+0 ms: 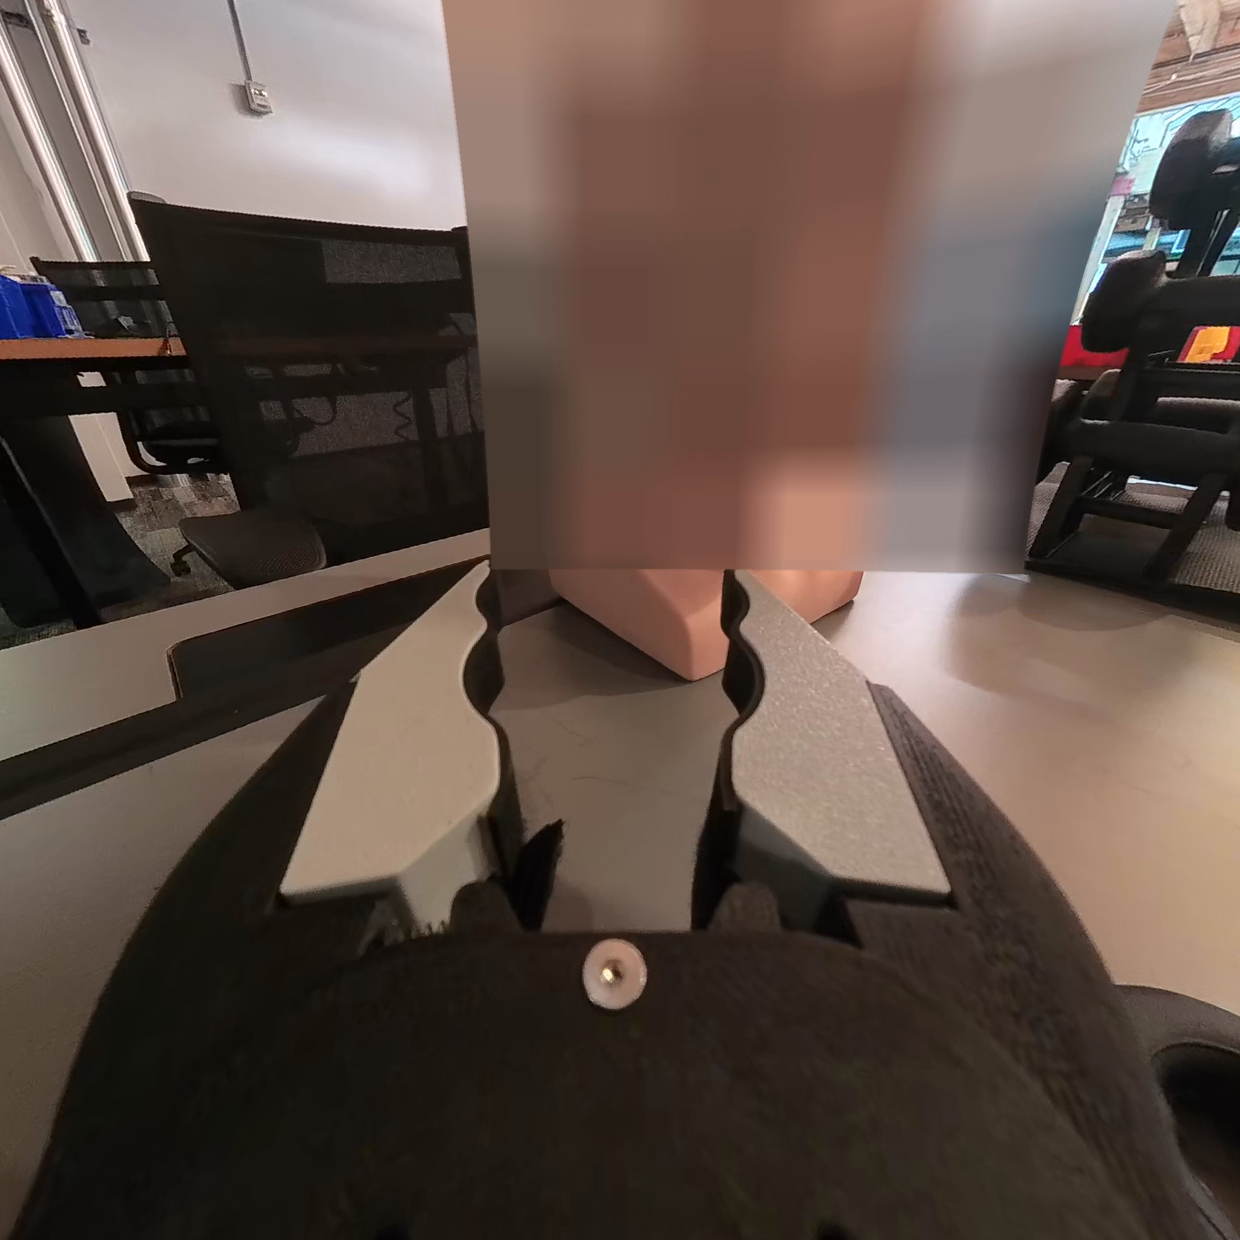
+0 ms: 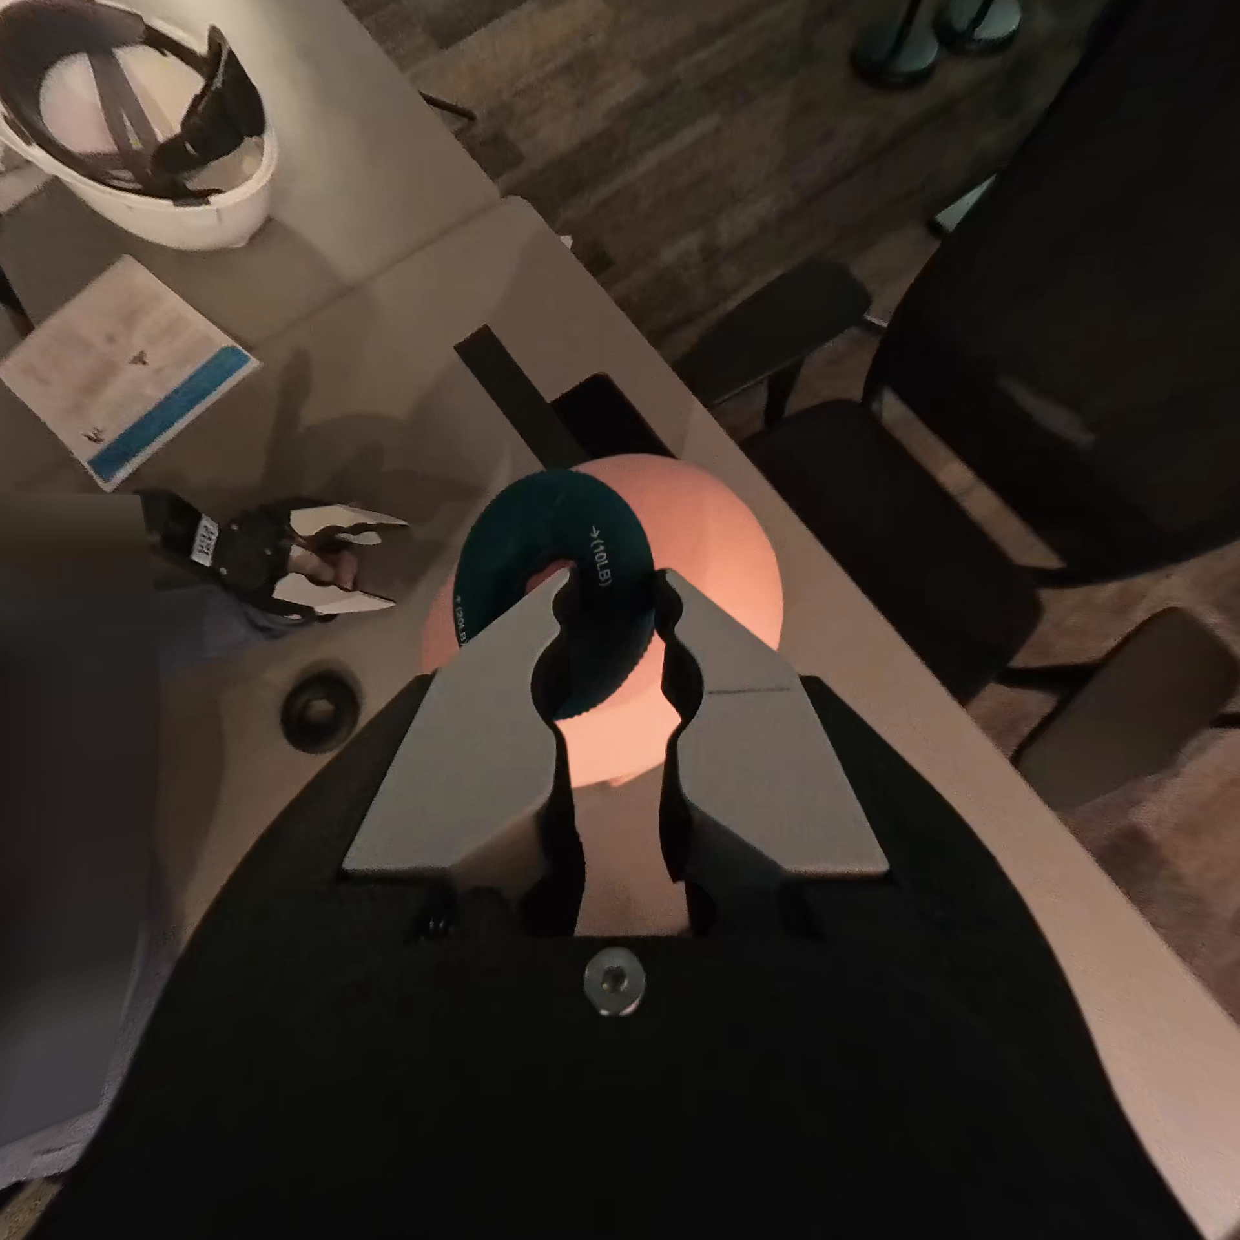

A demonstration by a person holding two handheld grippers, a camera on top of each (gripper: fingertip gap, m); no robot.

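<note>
In the right wrist view my right gripper (image 2: 616, 576) is shut on a dark teal rubber ring (image 2: 537, 537), one fingertip in its hole and the other on its outer rim. The ring sits just above or on the top of a smooth pink rounded form (image 2: 711, 577) standing on the grey table (image 2: 376, 282). My left gripper (image 1: 610, 580) is open and empty, low over the table (image 1: 1006, 738), with the form's pink base (image 1: 671, 631) just past its fingertips. It also shows in the right wrist view (image 2: 397, 562), left of the form.
A white hard hat (image 2: 221, 201) lies upside down at the far left, with a white booklet with a blue stripe (image 2: 134, 376) near it. A black cable grommet (image 2: 321, 704) is set in the table. Black office chairs (image 2: 1006, 402) stand along the table's edge. A dark cutout (image 1: 268, 664) crosses the tabletop. There is about 35 cm between the tips of the two grippers.
</note>
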